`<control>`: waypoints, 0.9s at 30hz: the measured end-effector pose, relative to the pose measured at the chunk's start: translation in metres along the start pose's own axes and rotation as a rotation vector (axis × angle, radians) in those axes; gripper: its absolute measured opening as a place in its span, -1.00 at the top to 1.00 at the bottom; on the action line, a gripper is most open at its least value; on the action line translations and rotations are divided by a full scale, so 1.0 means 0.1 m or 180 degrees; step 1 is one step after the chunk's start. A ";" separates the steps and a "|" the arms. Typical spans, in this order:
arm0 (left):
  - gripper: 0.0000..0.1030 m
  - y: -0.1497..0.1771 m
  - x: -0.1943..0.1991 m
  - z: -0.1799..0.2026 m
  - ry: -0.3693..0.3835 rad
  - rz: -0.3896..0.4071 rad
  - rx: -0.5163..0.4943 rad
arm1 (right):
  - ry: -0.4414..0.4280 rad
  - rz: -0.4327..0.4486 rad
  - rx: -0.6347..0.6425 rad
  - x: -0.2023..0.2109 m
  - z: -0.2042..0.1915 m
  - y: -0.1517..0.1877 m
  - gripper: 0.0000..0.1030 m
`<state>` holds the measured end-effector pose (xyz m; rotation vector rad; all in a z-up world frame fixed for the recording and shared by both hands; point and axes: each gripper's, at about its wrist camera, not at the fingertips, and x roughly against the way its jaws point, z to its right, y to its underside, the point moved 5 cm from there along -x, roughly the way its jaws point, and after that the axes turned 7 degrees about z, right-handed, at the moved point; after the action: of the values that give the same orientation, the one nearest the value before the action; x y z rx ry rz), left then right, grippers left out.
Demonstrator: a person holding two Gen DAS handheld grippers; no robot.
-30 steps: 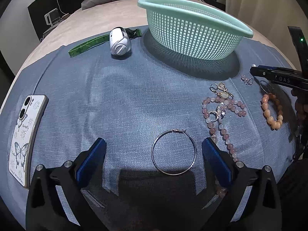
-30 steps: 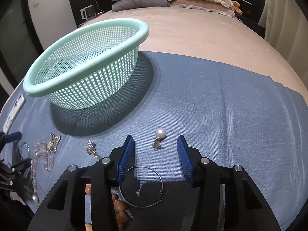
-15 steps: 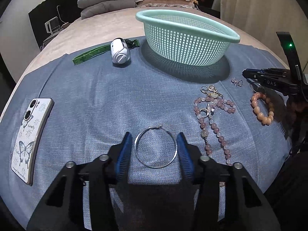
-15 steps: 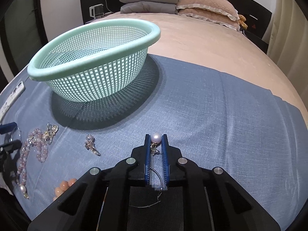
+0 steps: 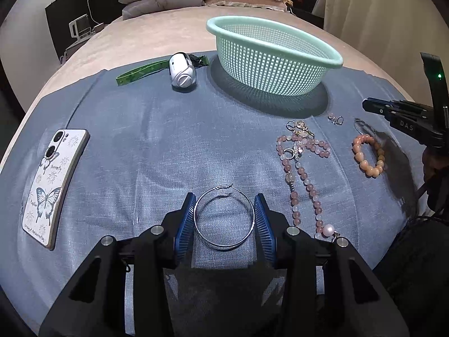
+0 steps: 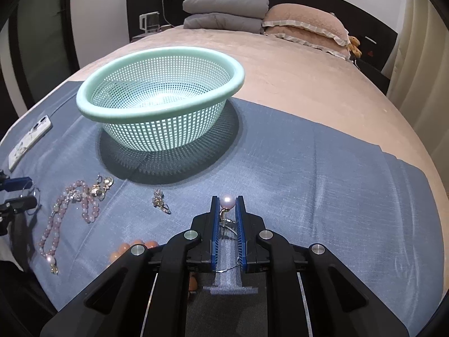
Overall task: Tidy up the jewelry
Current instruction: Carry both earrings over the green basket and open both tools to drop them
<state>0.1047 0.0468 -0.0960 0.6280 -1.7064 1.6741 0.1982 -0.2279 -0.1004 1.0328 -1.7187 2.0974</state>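
My left gripper (image 5: 224,219) has its blue pads against both sides of a large silver hoop earring (image 5: 224,218) that lies on the blue cloth. My right gripper (image 6: 226,207) is shut on a pearl earring (image 6: 226,200), lifted a little above the cloth; another thin hoop (image 6: 230,266) lies under it. A mint green mesh basket (image 6: 160,104) stands empty behind. A pink bead necklace (image 5: 303,174), an orange bead bracelet (image 5: 367,154), a gold charm (image 5: 300,127) and a small earring (image 5: 335,118) lie on the cloth.
A phone in a butterfly case (image 5: 53,179) lies at the left of the cloth. A white tape measure with a green tape (image 5: 182,70) sits left of the basket. Pillows and folded blankets (image 6: 224,11) are at the head of the bed.
My left gripper closed in from wide open until its pads touch the hoop. My right gripper shut on the pearl earring and lifted it slightly.
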 end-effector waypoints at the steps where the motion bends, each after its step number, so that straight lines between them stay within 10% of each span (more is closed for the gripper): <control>1: 0.15 -0.01 0.03 0.00 -0.0017 0.0020 0.0000 | 0.0003 0.0006 0.0003 0.02 0.00 -0.01 0.80; 27: 0.14 -1.61 0.01 0.32 -0.0004 0.0594 -0.0494 | -0.0390 0.0536 0.0096 0.11 -0.27 -1.16 0.79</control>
<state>0.2176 0.0045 0.0147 0.4077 -1.9237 1.6448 0.2490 -0.1730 -0.0067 1.0804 -1.8988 2.2089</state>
